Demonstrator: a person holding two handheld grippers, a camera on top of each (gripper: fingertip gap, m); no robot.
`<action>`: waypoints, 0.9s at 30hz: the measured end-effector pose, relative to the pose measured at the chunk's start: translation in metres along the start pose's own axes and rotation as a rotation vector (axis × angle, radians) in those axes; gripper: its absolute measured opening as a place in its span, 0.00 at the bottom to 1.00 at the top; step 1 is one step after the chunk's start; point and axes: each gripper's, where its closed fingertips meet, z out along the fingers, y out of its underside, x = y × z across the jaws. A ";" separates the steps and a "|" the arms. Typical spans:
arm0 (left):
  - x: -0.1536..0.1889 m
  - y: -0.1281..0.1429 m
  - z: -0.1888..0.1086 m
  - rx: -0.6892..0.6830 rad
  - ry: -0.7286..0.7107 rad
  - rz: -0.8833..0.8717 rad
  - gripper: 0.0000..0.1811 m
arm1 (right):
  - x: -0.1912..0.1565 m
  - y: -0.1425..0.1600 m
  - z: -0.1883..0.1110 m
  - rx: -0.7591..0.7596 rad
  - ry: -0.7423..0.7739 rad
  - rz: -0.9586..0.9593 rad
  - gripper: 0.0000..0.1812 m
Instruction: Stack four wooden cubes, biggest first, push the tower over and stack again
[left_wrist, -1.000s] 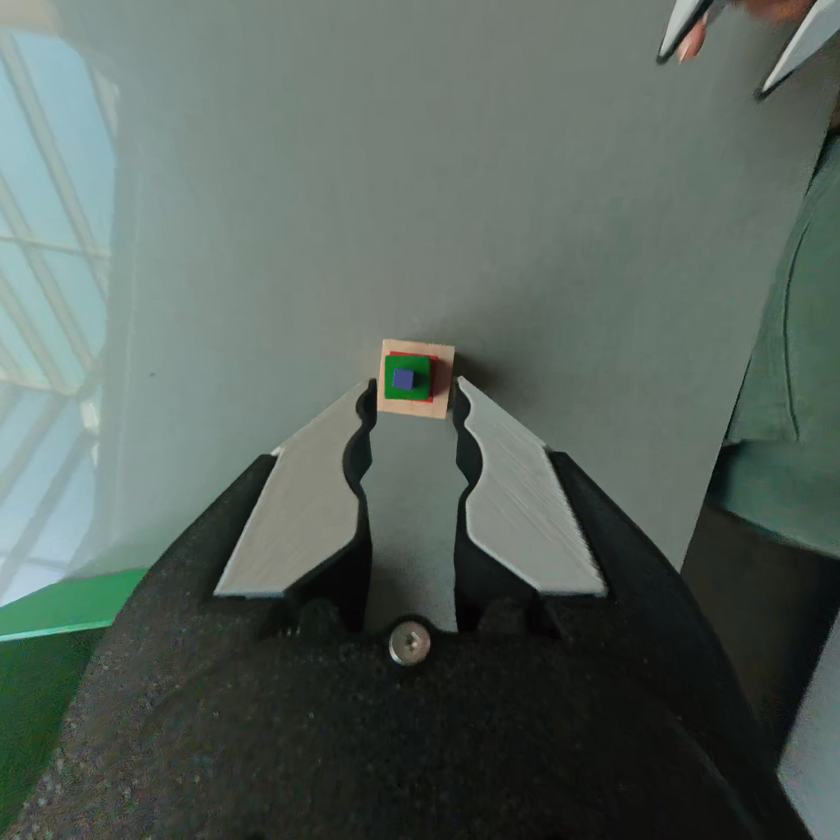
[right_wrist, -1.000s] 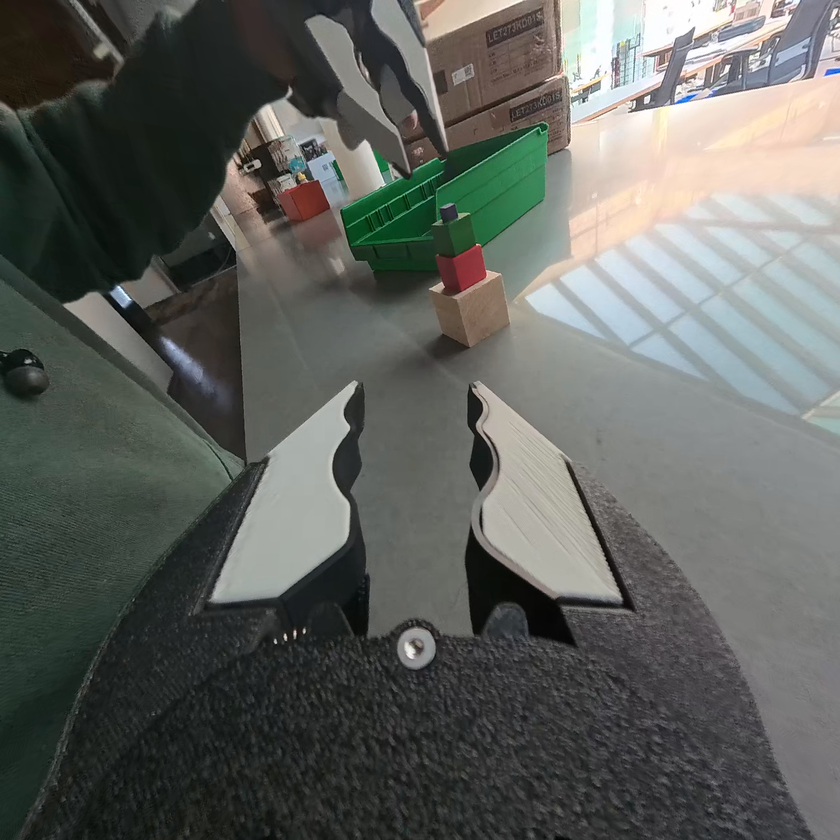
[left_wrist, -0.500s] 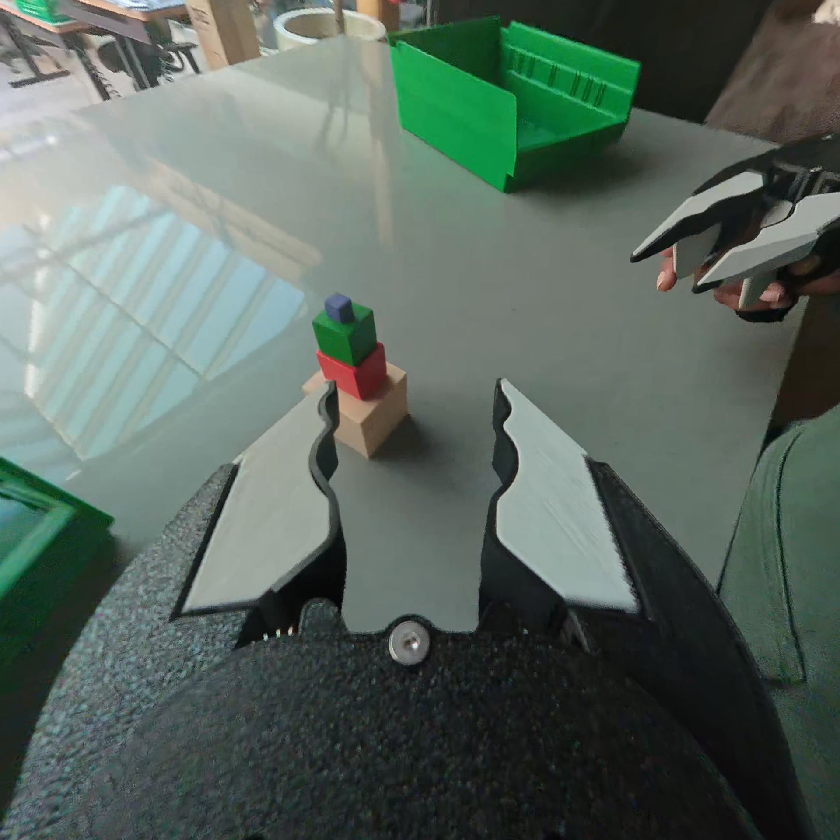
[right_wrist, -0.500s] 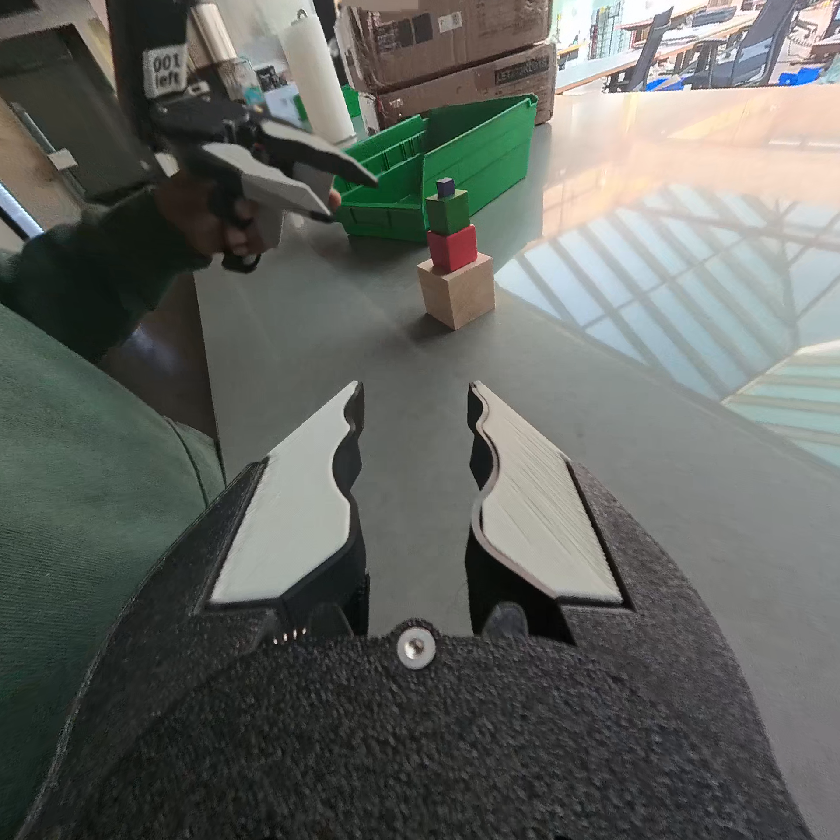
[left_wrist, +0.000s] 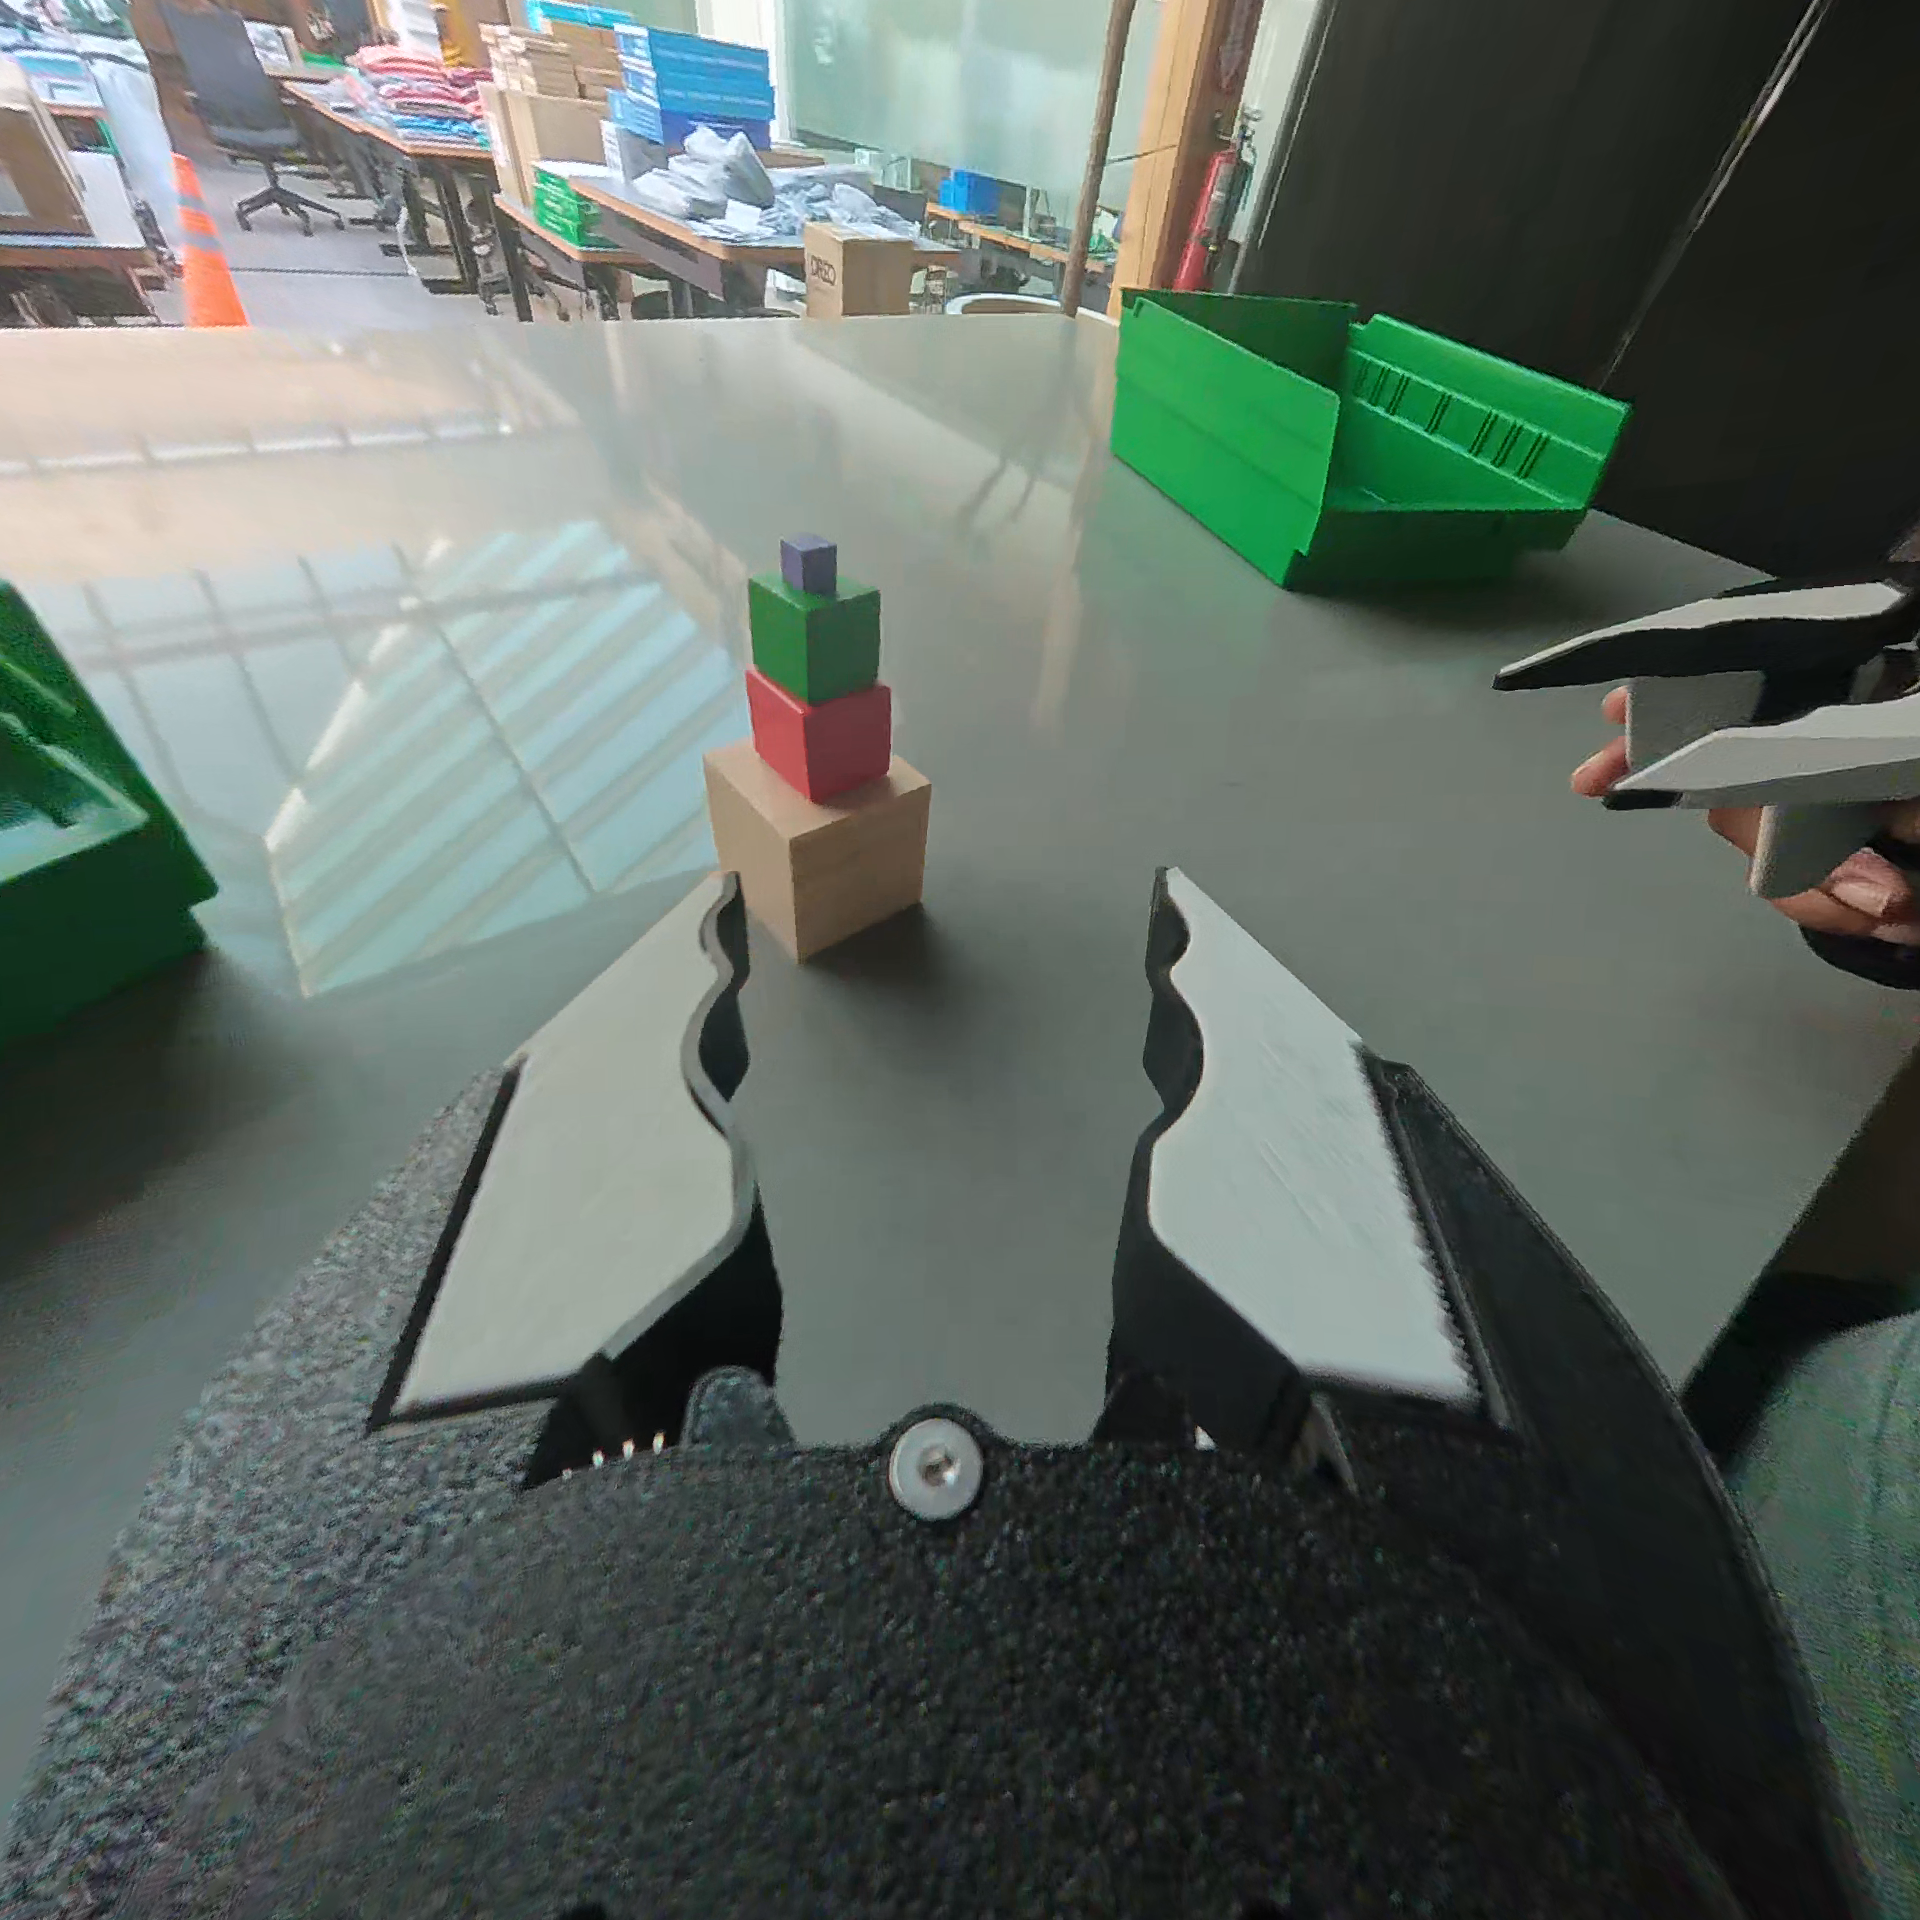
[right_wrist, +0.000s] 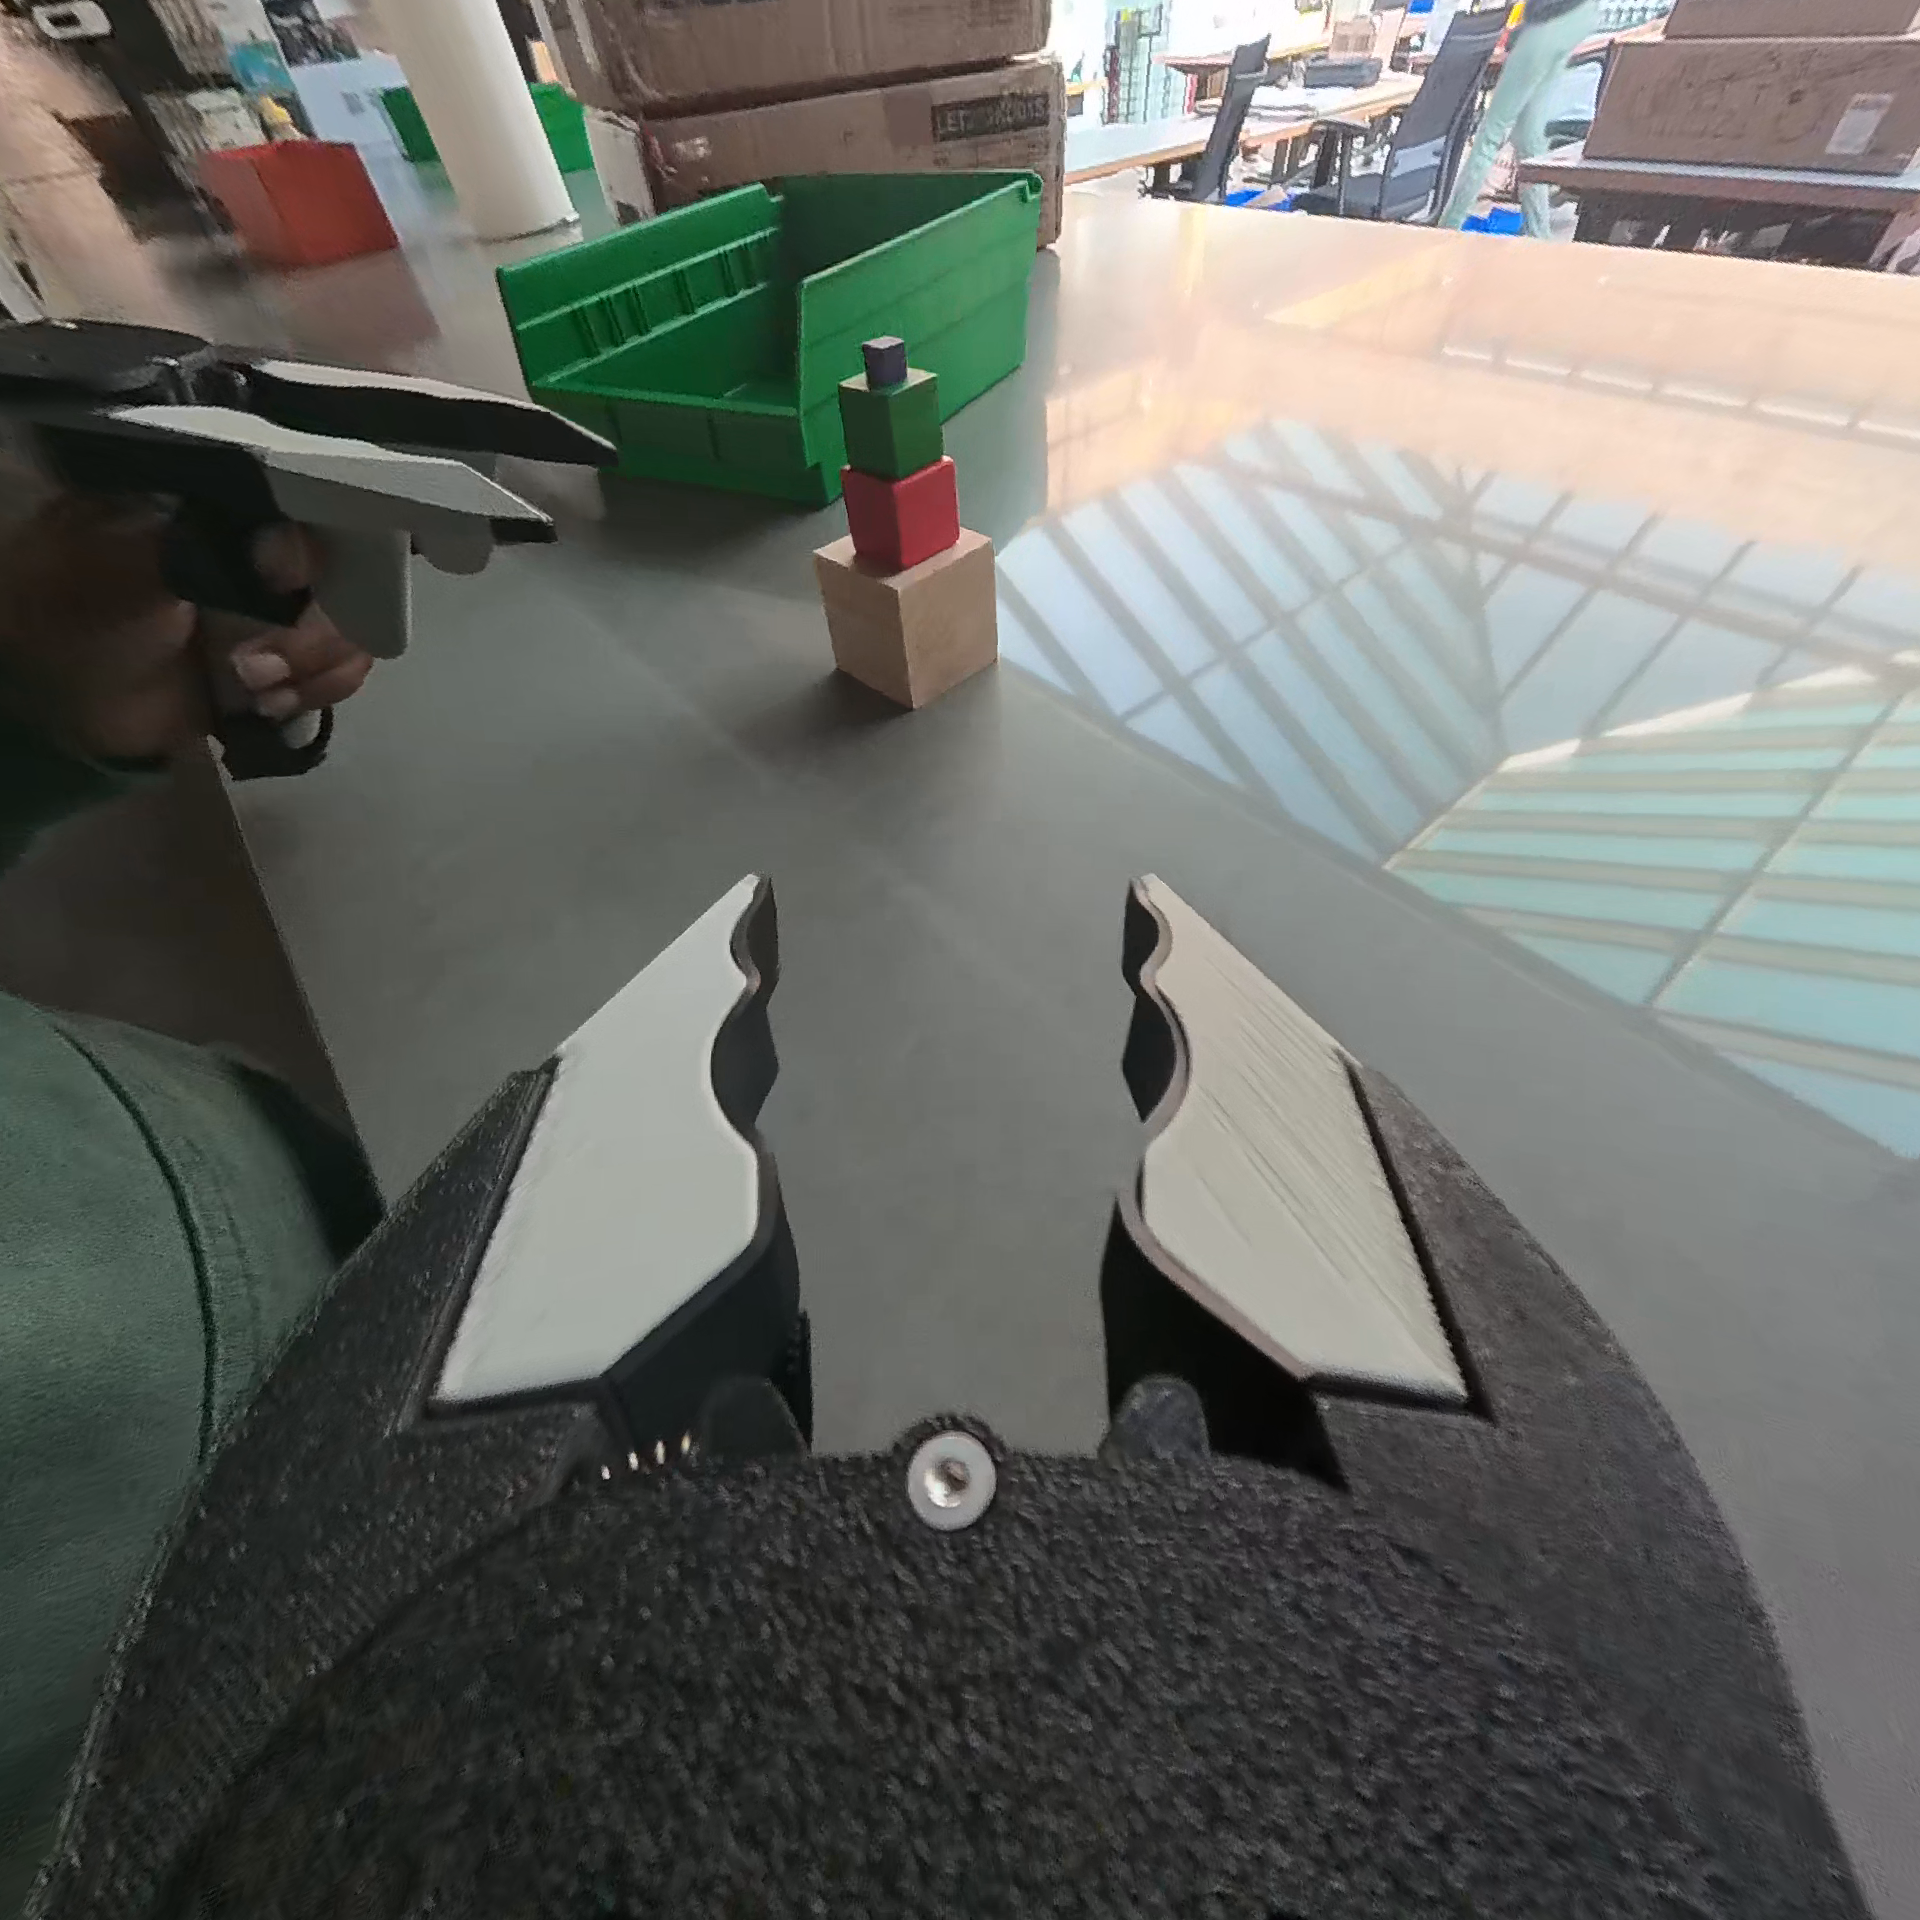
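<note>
Left gripper (left_wrist: 945, 894): jaws stood wide and held nothing; it hovered over the grey counter (left_wrist: 1299, 831), its left fingertip just beside the near corner of the wooden block, whether touching I could not tell.
Right gripper (right_wrist: 945, 894): jaws also parted and empty, poised above bare counter, well apart from the stack; in the left wrist view it showed at the right edge, held in a hand (left_wrist: 1860, 883).
Stack: four cubes stood upright on the counter between the two grippers, largest at the bottom.
Wooden block (left_wrist: 821, 842): plain pale cube, the base, sitting flat on the counter.
Red cube (left_wrist: 821, 732): rested on the wooden block, set toward one corner of its top rather than centred.
Green cube (left_wrist: 816, 639): sat on the red one, turned slightly against it.
Purple cube (left_wrist: 808, 563): the smallest, on top of the green cube, near one edge.
Handling: the cubes looked rigid, light and smooth-faced, so likely to slide or topple at a nudge; the tower appeared loosely balanced. Flat opposite side faces would seem the safest place for jaws to take hold, one cube at a time from the top.
Green bin (left_wrist: 1351, 457): open-fronted, on the far counter beyond the stack.
Second green bin (left_wrist: 83, 831): partly seen at the left edge of the left wrist view.
Background: desks, chairs and cardboard boxes.
</note>
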 end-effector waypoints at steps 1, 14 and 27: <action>-0.002 0.001 -0.002 0.001 -0.015 0.007 0.43 | -0.001 0.001 0.000 -0.003 0.002 -0.002 0.38; -0.012 0.004 -0.006 -0.007 -0.028 -0.017 0.42 | -0.007 0.007 0.001 -0.030 -0.009 -0.004 0.38; -0.066 0.016 0.010 -0.123 -0.170 -0.093 0.31 | 0.015 0.005 -0.007 -0.018 0.043 0.006 0.40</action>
